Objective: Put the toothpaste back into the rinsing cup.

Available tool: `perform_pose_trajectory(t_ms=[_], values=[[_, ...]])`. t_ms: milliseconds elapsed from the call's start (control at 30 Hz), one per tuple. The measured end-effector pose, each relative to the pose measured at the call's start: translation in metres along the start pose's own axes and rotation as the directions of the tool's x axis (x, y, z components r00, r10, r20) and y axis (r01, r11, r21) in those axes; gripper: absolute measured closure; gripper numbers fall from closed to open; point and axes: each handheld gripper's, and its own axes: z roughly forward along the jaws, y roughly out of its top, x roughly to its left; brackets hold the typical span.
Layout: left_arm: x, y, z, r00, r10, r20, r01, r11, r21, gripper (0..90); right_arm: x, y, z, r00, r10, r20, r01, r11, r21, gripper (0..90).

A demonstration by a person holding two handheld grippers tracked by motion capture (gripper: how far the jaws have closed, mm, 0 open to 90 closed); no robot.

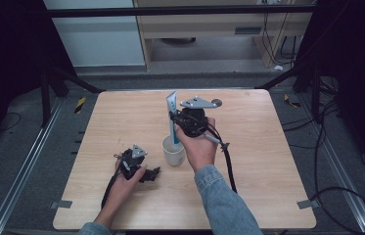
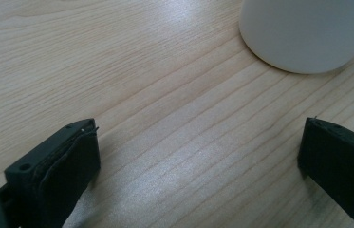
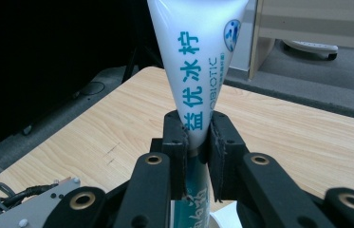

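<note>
Two black jaws of the right gripper [image 3: 197, 142] are clamped on a white toothpaste tube [image 3: 198, 57], pads pressing its lower part from both sides. Tube stands upright, blue lettering up its face, flat crimped end on top, its bottom end hidden below the jaws. High view: right gripper [image 1: 176, 128] sits at the tube [image 1: 172, 113] just above a white cup [image 1: 173, 151]; the tube's lower end dips into the cup's mouth, touching or not I cannot tell. The right hand [image 1: 198, 146] wraps the gripper body, denim sleeve behind, cable trailing toward the table's near edge.

Left gripper [image 2: 198, 156] has its jaws wide apart, nothing between them, bare wood under them. Cup's rounded white wall [image 2: 307, 33] sits just ahead of the jaws, apart from both. High view: left gripper [image 1: 151, 173] rests low on the table [image 1: 268, 186], just left of the cup, held by the left hand [image 1: 126, 180]. Cup is near the table's middle.
</note>
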Motion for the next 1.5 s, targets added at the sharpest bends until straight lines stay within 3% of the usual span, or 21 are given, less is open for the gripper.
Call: perform_pose_trajectory(t_ms=[567,1500], values=[[0.0,0.0,0.0,1.0,-0.001,-0.001,0.001,1.0,-0.002,0.0,0.003,-0.012,0.003,0.9998,-0.006,0.02,0.007,0.9998,-0.021,78.7],[0.0,0.0,0.0,1.0,0.0,0.0,0.0,1.0,-0.002,0.0,0.003,-0.057,0.025,0.9998,0.003,0.02,-0.002,0.9996,-0.03,78.5]])
